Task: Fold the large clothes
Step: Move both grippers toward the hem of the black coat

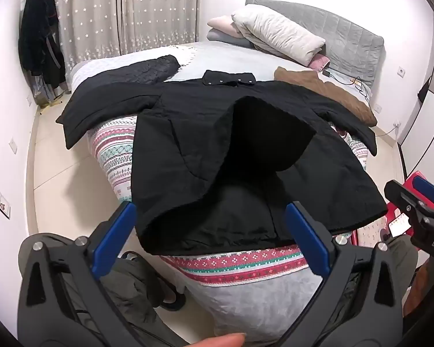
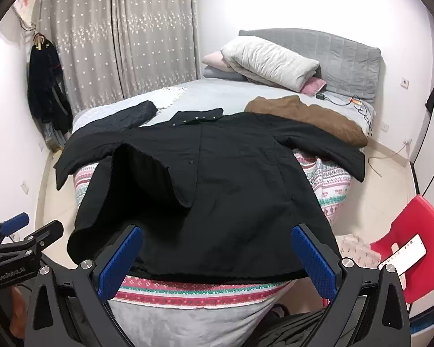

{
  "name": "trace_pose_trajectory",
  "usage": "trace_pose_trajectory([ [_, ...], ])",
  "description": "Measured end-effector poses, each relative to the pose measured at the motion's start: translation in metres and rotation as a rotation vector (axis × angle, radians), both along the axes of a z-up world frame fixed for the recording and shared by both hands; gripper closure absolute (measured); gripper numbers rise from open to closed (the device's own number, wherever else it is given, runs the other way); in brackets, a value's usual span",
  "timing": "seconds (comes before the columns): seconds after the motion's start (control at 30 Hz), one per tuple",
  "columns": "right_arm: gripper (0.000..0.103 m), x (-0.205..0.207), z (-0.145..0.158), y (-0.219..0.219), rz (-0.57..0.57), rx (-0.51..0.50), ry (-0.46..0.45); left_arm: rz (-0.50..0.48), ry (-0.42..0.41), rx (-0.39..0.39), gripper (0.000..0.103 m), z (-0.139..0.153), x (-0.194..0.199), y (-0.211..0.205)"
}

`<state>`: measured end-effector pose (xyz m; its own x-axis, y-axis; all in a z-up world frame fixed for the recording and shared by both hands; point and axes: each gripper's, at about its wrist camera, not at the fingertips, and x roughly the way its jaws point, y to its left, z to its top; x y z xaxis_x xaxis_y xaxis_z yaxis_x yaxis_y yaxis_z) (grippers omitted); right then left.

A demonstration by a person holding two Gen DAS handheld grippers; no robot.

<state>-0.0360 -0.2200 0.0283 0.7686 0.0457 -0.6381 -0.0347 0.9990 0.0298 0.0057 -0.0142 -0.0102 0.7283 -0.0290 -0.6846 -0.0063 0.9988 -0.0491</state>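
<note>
In the left wrist view, the left hand-held gripper (image 1: 211,237) is hovering with its blue pads spread wide and nothing between them, pointing down at the near hem of the black coat (image 1: 246,156), which is lying spread on the bed (image 1: 246,266). The coat's long axis is running straight away from the gripper, hem nearest, collar farthest, sleeves reaching out to either side. A front panel is lying turned back on this side, so the loose corner is sitting just ahead of this gripper. The right hand-held gripper (image 1: 419,202) is showing at the right edge, beside the hem's far corner. In the right wrist view, the right hand-held gripper (image 2: 217,257) is likewise gaping fully and holding nothing, aimed at the hem's middle to right stretch, while the turned-back panel is lying off to its left. The left gripper looks nearer to that flap.
</note>
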Motion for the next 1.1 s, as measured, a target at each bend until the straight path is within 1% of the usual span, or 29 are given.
trace_pose_trajectory([
  [0.1,0.0,-0.009,-0.004,-0.006,0.002,-0.002,-0.006,-0.005,0.011,0.0,0.001,-0.001,0.002,-0.002],
  [0.17,0.0,-0.004,-0.004,-0.01,0.003,0.002,-0.001,-0.01,0.027,-0.006,0.001,-0.002,0.002,-0.002],
  [0.3,0.0,-0.002,-0.004,-0.009,-0.006,0.002,-0.005,-0.019,0.016,0.004,0.001,-0.005,0.003,-0.007],
  [0.37,0.0,-0.003,-0.005,-0.01,-0.007,0.001,-0.01,-0.029,0.047,0.012,0.001,-0.007,0.005,-0.008],
  [0.4,0.0,-0.003,-0.006,-0.01,-0.008,-0.002,-0.011,-0.034,0.057,0.0,0.001,-0.009,0.005,-0.009],
  [0.47,0.0,-0.003,-0.007,-0.009,-0.011,-0.008,-0.011,-0.035,0.06,0.007,0.001,-0.011,0.006,-0.01],
  [0.53,0.0,-0.002,-0.008,-0.009,-0.016,-0.013,-0.012,-0.035,0.067,-0.009,0.001,-0.011,0.006,-0.009],
  [0.57,0.0,0.001,-0.007,-0.01,-0.017,-0.008,-0.014,-0.034,0.075,0.006,0.001,-0.01,0.006,-0.009],
  [0.63,0.0,0.002,-0.008,-0.01,-0.021,-0.008,-0.012,-0.032,0.089,-0.017,0.001,-0.008,0.006,-0.008],
  [0.67,0.0,0.002,-0.009,-0.01,-0.022,-0.009,-0.012,-0.034,0.057,-0.007,0.001,-0.009,0.007,-0.009],
  [0.77,0.0,0.008,-0.007,-0.013,-0.023,-0.001,-0.024,-0.044,0.029,0.0,0.001,-0.009,0.008,-0.012],
  [0.87,0.0,0.009,-0.008,-0.012,-0.025,-0.007,-0.025,-0.053,0.036,0.022,0.001,-0.012,0.009,-0.015],
  [0.9,0.0,0.01,-0.004,-0.016,-0.023,-0.01,-0.052,-0.054,0.042,0.02,0.001,-0.013,0.01,-0.015],
  [1.0,0.0,0.011,-0.006,-0.016,-0.02,-0.015,-0.049,-0.052,0.055,0.029,0.001,-0.014,0.012,-0.014],
  [1.03,0.0,0.015,-0.012,-0.006,-0.019,0.003,-0.003,-0.051,0.053,0.029,0.001,-0.014,0.012,-0.014],
  [1.1,0.0,0.017,-0.013,-0.005,-0.021,0.0,0.003,-0.049,0.058,0.02,0.001,-0.013,0.012,-0.012],
])
